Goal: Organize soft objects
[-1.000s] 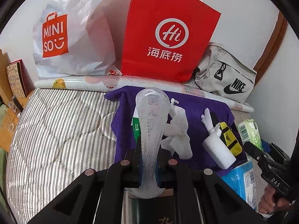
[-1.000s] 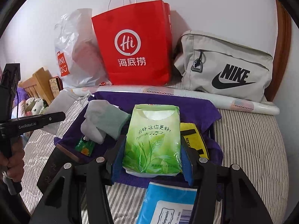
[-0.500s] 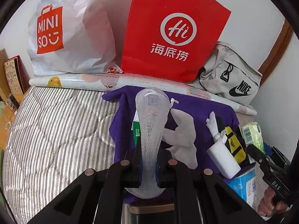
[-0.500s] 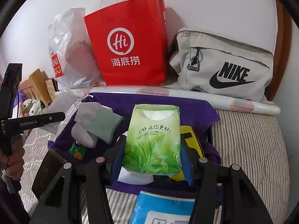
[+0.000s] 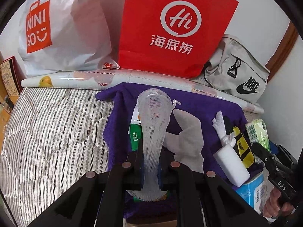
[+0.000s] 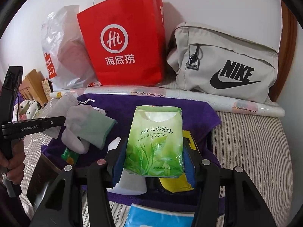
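Note:
My left gripper [image 5: 151,154] is shut on a white foam net sleeve [image 5: 152,117] that stands up between its fingers, above a purple towel [image 5: 198,102] spread on the bed. My right gripper [image 6: 154,152] is shut on a green tissue pack [image 6: 155,141], held over the same purple towel [image 6: 121,106]. On the towel lie a pale drawstring pouch [image 5: 186,134], a green sachet [image 5: 135,134], a white sponge block [image 5: 232,168] and a yellow-black item [image 5: 243,150]. In the right wrist view the pouch [image 6: 89,121] lies left, next to the left gripper [image 6: 34,125].
A white Miniso bag [image 5: 62,30], a red paper bag [image 5: 170,28] and a grey Nike bag [image 5: 236,73] stand along the wall behind a rolled sheet [image 5: 75,78]. A blue tissue pack [image 6: 161,215] lies at the towel's near edge. Striped bedding [image 5: 47,132] spreads left.
Both grippers have moved forward over the towel with their loads; the bags at the wall look closer. The grips are unchanged.

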Action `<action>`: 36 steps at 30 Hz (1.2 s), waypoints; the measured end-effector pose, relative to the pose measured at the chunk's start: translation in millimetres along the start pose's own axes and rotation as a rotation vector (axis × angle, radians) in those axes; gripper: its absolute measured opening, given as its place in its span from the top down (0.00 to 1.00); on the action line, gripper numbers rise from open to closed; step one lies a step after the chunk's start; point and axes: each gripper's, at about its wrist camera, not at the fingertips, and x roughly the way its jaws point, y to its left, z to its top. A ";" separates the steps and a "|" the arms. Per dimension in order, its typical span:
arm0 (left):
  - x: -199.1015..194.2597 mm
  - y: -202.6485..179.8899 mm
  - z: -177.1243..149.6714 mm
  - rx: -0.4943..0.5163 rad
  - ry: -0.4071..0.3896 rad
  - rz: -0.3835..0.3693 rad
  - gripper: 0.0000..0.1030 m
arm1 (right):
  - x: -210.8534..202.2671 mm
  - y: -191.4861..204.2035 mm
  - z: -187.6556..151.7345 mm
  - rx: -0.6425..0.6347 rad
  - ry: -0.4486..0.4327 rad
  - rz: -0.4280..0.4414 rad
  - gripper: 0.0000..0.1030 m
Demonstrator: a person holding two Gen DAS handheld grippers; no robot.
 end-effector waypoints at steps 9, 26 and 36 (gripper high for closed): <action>14.4 -1.1 5.4 -0.004 0.035 0.015 0.90 | 14.2 -1.6 -0.8 -0.005 0.035 0.003 0.48; 25.1 -9.9 3.2 0.028 0.061 0.005 0.61 | 30.8 -5.5 2.1 0.009 0.103 0.050 0.34; 1.9 -7.4 0.7 0.044 0.021 0.024 0.36 | 13.4 -0.6 3.8 -0.008 0.058 0.040 0.28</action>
